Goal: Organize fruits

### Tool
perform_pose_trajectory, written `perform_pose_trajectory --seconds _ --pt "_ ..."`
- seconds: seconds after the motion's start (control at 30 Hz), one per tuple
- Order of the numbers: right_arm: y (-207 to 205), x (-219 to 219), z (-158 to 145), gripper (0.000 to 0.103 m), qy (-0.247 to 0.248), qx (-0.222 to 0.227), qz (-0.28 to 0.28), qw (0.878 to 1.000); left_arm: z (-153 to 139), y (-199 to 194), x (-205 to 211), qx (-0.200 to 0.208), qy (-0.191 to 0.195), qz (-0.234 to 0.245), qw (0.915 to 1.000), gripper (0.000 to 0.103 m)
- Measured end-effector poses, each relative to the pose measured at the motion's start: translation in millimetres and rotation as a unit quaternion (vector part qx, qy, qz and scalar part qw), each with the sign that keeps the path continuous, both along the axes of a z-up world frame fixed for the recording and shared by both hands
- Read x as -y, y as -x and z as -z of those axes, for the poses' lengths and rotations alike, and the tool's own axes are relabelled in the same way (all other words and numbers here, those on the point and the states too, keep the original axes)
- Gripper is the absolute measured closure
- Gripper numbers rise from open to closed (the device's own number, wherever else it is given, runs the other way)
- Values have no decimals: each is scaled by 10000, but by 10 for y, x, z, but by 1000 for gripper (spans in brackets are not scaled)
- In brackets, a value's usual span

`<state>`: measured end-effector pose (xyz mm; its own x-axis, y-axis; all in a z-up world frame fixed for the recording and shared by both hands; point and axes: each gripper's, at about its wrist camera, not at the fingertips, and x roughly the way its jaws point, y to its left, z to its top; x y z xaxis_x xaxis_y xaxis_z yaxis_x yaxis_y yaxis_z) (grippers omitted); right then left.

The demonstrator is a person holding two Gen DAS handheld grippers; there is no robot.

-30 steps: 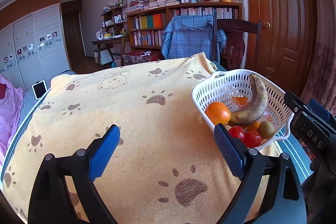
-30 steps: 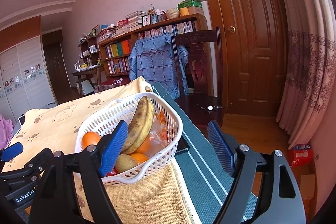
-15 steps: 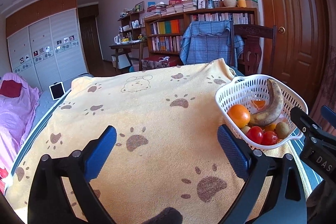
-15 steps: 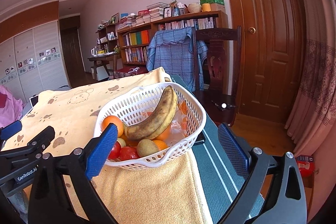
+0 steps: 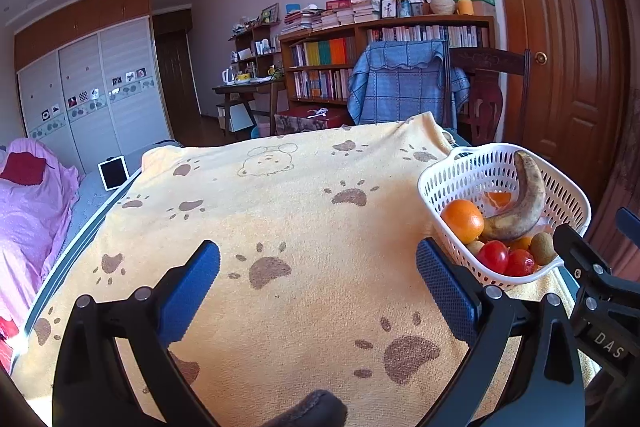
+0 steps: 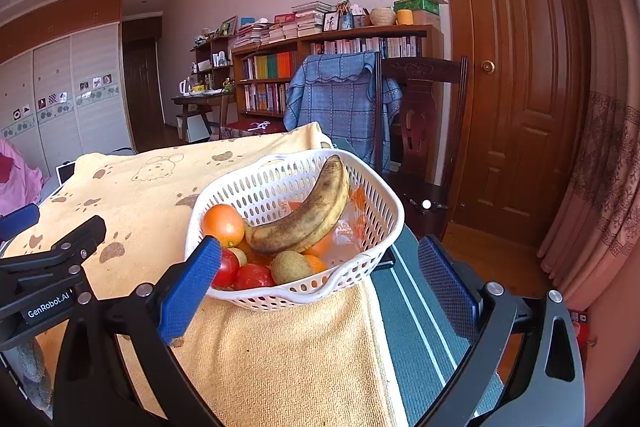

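Paw-print yellow towel (image 5: 304,227) over table, bookshelf (image 5: 384,63) and wooden door (image 6: 516,75) behind.

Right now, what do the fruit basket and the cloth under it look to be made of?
Basket: likely moulded white plastic, glossy, with regular oval perforations in its walls and a smooth rim. Cloth: looks like yellow terry towelling, matte, with a looped nubby weave and printed brown paw marks.
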<state>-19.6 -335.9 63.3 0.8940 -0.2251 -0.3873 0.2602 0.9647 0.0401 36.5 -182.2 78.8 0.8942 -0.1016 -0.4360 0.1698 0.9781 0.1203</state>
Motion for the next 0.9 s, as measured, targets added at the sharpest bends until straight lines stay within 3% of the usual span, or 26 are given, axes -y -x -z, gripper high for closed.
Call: perform_pose_trajectory --seconds 0.9 --pt "-114 -97 129 3 126 -361 -121 9992 41 -5 43 70 -210 -102 9997 5"
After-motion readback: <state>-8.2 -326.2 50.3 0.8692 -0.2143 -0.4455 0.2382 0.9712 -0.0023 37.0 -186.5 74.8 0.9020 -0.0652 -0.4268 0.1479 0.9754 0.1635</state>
